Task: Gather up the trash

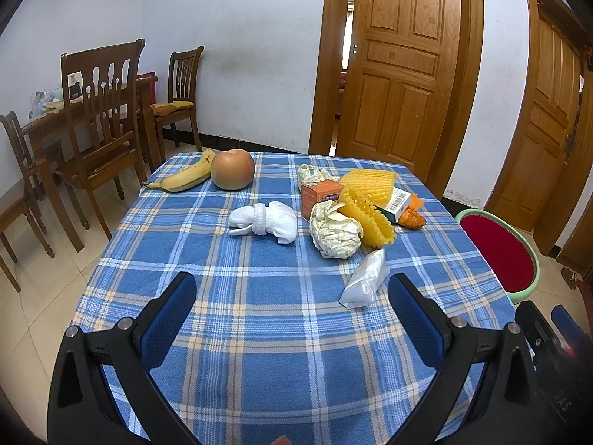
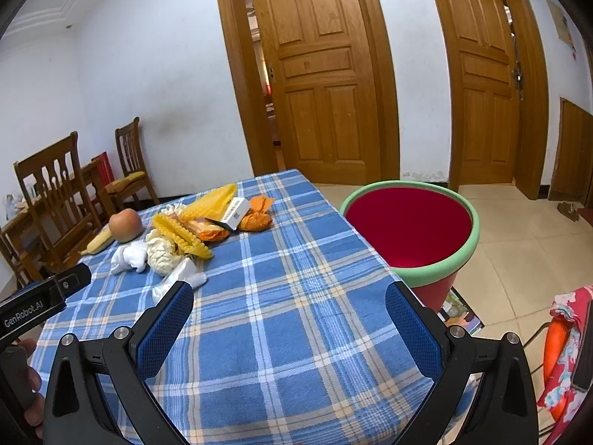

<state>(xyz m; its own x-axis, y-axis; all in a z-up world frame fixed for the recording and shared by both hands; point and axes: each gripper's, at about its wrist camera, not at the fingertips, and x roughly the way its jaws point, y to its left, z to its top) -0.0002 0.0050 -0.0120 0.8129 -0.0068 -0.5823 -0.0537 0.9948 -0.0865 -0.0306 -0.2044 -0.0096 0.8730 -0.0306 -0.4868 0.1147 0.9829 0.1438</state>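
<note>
On the left wrist view, the left tool (image 1: pixel 292 293) hangs over the near part of the counter (image 1: pixel 259 333), which wears a blue plaid cloth. Its blue-padded fingers stand wide apart, released, gripping nothing. A crumpled clear plastic wrapper (image 1: pixel 365 278) lies just inside the right-hand finger, apart from it. Beyond it sits the trash cluster: a crumpled pale paper wad (image 1: pixel 335 231), touching a yellow foam net (image 1: pixel 367 218), an orange box (image 1: pixel 318 194), a small white carton with a barcode (image 1: pixel 398 202), an orange wrapper (image 1: pixel 413 218), and a second paper wad (image 1: pixel 313 174) at the back. White socks (image 1: pixel 265 220) lie left of the pile, well apart from a banana (image 1: pixel 185 176) and an apple (image 1: pixel 232 169) that touch each other at the far left corner. A red bin with a green rim (image 1: pixel 500 248) stands beside the counter's right edge. Wooden chairs (image 1: pixel 100 118) stand at far left.

From the right wrist view, the right tool (image 2: pixel 289 296) also hovers released, fingers spread, over bare cloth near the counter's right edge. The bin's open mouth lies just ahead and right, below counter height. The trash pile lies ahead and left, the plastic wrapper nearest the left-hand finger. The left tool's body shows at the lower left edge.
</note>
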